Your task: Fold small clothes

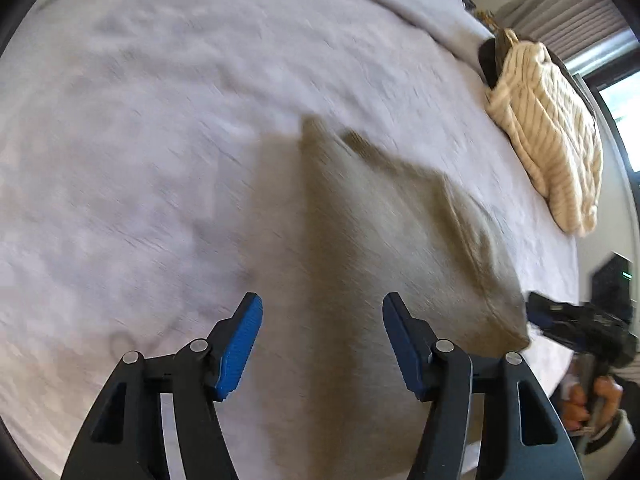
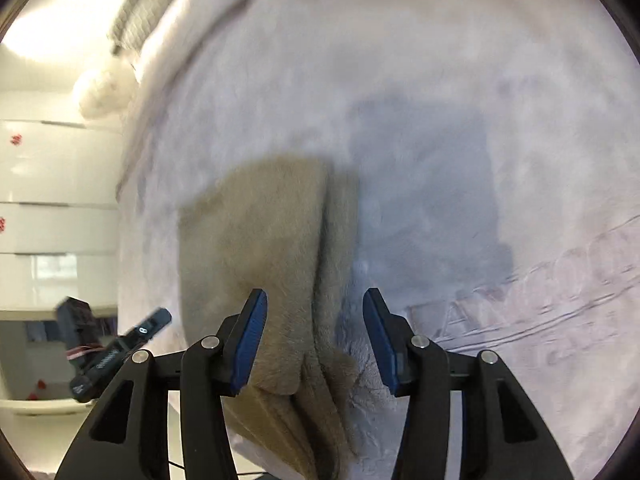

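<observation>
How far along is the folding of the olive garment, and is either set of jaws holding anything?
Done: the olive garment lies on the grey bedspread with a layer already folded over, a crease showing in the right wrist view. In hand: nothing; the left gripper and right gripper both hover over it, jaws open. Left: further folds, and possibly the cream striped knit by the bed's edge.

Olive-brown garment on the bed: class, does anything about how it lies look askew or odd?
The olive-brown fabric garment lies unevenly on the pale grey bedspread: one flap is turned over at a slant, and in the right wrist view its layers bunch into ridges at the near edge. Both views are blurred, so finer detail is unclear.
</observation>
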`<act>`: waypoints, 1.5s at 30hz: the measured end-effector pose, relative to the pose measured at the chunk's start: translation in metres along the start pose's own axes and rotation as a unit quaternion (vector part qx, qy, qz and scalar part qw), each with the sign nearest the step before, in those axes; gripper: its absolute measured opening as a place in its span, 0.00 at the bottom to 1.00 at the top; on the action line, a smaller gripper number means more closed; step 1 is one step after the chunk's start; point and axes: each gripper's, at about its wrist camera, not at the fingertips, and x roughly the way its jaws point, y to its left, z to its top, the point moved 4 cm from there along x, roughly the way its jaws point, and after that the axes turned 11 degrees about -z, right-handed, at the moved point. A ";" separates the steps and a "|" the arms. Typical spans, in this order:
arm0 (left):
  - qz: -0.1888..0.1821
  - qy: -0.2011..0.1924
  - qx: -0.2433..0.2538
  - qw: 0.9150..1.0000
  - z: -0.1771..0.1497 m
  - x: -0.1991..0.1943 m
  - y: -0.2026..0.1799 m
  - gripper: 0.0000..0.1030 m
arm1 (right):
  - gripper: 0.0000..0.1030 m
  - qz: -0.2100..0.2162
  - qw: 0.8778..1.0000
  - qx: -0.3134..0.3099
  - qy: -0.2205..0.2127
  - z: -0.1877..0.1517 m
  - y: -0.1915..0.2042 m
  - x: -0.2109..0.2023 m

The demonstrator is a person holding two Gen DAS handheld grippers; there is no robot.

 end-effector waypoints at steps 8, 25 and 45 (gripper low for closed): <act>0.009 0.026 0.009 1.000 0.001 0.028 0.000 0.62 | 0.39 0.058 0.997 -0.004 0.046 0.005 0.003 0.047; 0.068 0.046 0.071 0.994 -0.021 0.064 -0.037 0.73 | 0.31 -0.013 0.999 -0.020 0.027 -0.015 -0.025 0.062; 0.112 0.076 0.108 0.985 -0.071 0.042 -0.044 0.73 | 0.11 -0.131 0.979 -0.152 0.030 -0.097 0.021 0.034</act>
